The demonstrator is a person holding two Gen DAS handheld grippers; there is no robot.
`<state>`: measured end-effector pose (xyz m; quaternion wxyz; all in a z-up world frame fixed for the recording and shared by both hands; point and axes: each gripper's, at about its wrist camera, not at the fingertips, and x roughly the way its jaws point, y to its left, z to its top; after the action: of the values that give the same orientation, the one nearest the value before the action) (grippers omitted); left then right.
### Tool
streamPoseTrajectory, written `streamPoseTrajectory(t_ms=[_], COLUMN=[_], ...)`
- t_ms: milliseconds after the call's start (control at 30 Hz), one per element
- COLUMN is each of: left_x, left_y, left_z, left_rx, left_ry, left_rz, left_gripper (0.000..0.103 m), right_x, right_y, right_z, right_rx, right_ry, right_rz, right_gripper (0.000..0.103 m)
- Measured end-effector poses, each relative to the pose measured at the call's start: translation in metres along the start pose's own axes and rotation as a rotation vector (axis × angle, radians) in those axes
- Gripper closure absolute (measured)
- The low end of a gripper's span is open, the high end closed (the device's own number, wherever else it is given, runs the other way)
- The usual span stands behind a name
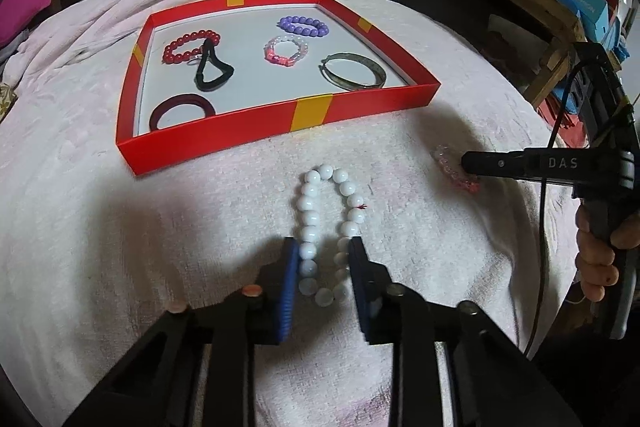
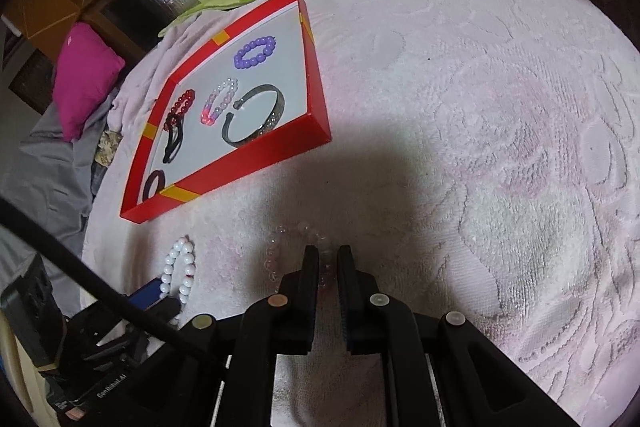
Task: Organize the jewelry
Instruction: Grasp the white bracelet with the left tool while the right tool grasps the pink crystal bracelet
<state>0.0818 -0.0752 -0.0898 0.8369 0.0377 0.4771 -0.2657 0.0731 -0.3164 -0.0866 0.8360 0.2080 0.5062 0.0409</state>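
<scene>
1. Left wrist: low over the towel [image 1: 120, 227], looking forward along the jaws toward the red tray [image 1: 224, 131].
2. Right wrist: equally close (tray off to the left).
3. Shared: tray, white bead bracelet [image 1: 326, 227], towel.

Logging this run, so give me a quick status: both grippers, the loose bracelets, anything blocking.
Left gripper open astride white bead bracelet. Right gripper nearly shut on clear bead bracelet. Red tray path unobstructed.
</scene>
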Motion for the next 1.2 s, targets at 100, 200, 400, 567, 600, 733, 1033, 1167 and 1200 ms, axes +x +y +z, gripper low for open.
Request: streamPoseTrajectory(t_ms=[100,200,400,567,600,733,1033,1167,1200], left_x=[-0.001,-0.002,-0.007,-0.011,-0.013,-0.020,-0.032,-0.038,-0.038], left_y=[-0.003,-0.006,-0.005,-0.002,-0.002,0.001,0.009,0.012,0.012], left_z=[0.000,0.001,0.001,0.000,0.000,0.002,0.005,0.007,0.007], left_rx=[0.011,0.016,0.020,0.015,0.015,-0.001,-0.021,-0.028,-0.028], left_ry=[-0.003,-0.009,-0.022,-0.028,-0.031,-0.048,-0.086,-0.105,-0.106], left_rz=[-0.002,0.006,0.062,0.079,0.076,0.071,0.067,0.075,0.076], left_gripper=[0.086,0.091,0.093,0.093,0.093,0.093,0.093,0.093,0.093], right_x=[0.000,0.001,-0.004,-0.012,-0.013,-0.018,-0.023,-0.025,-0.025], right_y=[0.005,0.014,0.019,0.021,0.021,0.018,0.003,-0.003,-0.004], right_z=[-0.002,-0.004,-0.004,-0.003,-0.003,-0.002,0.000,0.001,0.001], right_rx=[-0.038,-0.098,-0.118,-0.118,-0.117,-0.106,-0.073,-0.060,-0.056], right_ry=[-0.014,-0.033,-0.053,-0.079,-0.080,-0.091,-0.092,-0.090,-0.085], right_rz=[-0.021,-0.052,-0.040,-0.012,-0.006,0.005,0.018,0.030,0.028], right_gripper=[0.092,0.092,0.093,0.093,0.093,0.093,0.093,0.093,0.093])
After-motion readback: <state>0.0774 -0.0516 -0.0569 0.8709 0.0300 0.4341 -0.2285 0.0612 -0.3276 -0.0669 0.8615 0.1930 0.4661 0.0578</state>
